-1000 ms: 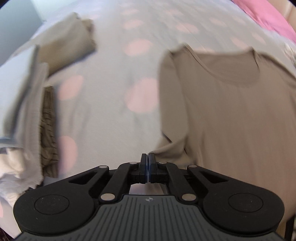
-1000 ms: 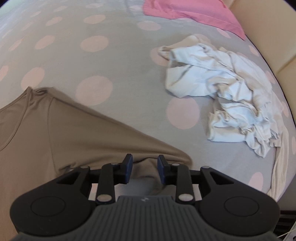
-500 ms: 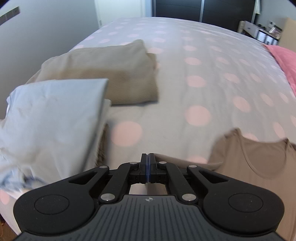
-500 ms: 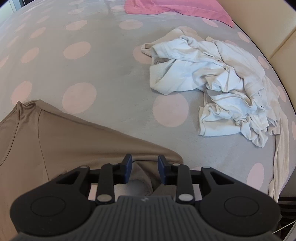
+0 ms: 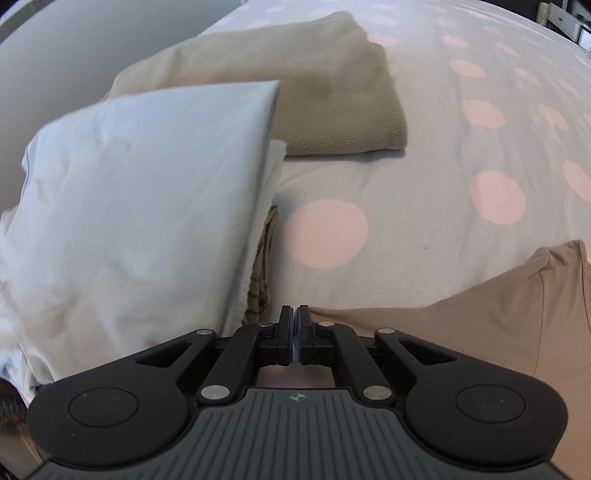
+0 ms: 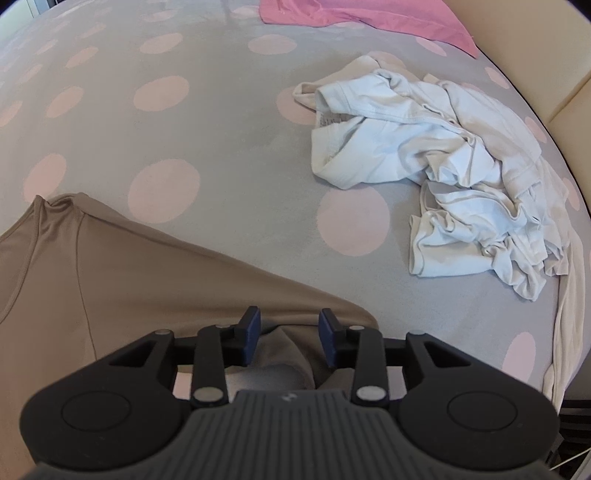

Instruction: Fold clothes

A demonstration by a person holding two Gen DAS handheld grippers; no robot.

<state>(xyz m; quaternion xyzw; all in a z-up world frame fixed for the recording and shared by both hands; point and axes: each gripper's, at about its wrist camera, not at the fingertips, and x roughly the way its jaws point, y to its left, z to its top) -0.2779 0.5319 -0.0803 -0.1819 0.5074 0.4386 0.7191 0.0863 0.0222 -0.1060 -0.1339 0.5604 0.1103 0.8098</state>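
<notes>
A tan T-shirt lies flat on the spotted grey bed cover. In the left wrist view its sleeve stretches in from the right to my left gripper. That gripper's jaws pinch the cuff and are just starting to open, with only a sliver of gap between them. My right gripper hovers over the other sleeve's end. Its jaws are opening, the tan cloth lies between and under them, and the pads do not press on it.
A folded pale-blue garment lies on a stack close at the left, with a folded beige one beyond it. Crumpled white clothes lie at the right near the bed's edge. A pink cloth lies at the far side.
The left gripper has swung left, away from the shirt's body and toward the folded stack, drawing the sleeve out. The right gripper has stayed over its sleeve and its jaws have widened.
</notes>
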